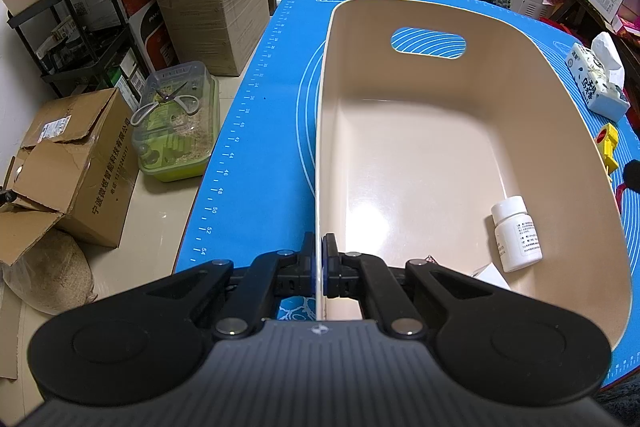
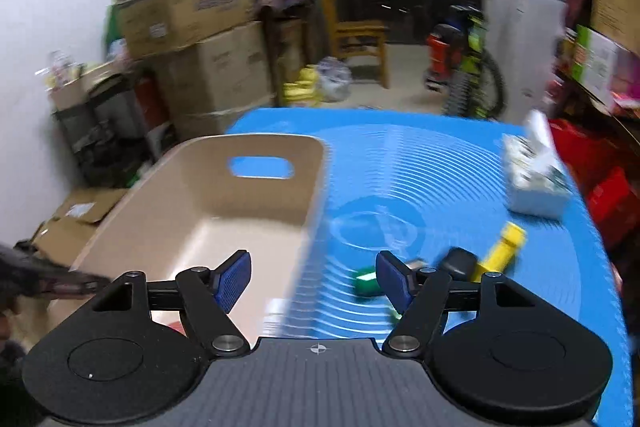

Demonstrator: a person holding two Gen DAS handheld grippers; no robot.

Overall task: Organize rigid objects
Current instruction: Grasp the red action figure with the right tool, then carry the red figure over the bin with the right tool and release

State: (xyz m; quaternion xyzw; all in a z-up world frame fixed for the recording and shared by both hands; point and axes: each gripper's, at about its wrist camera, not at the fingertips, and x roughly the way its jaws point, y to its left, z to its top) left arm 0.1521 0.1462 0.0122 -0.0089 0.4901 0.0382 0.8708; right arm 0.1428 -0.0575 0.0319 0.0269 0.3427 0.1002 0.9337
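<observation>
Green block [image 2: 366, 282] (blurred, half hidden)

Each claw [image 1: 319, 259] [image 2: 314, 281] is matte black, with blue ribbed pads [image 2: 234, 281], silver pivot screws, round side discs and a grey ridged body bearing a crosshair mark.

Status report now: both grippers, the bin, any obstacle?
Left gripper shut on beige plastic bin wall. Right gripper open, empty. White pill bottle inside bin. Nothing blocking.

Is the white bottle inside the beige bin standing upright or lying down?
Lying down: the white bottle rests on its side on the floor of the beige bin, near its right wall.
</observation>
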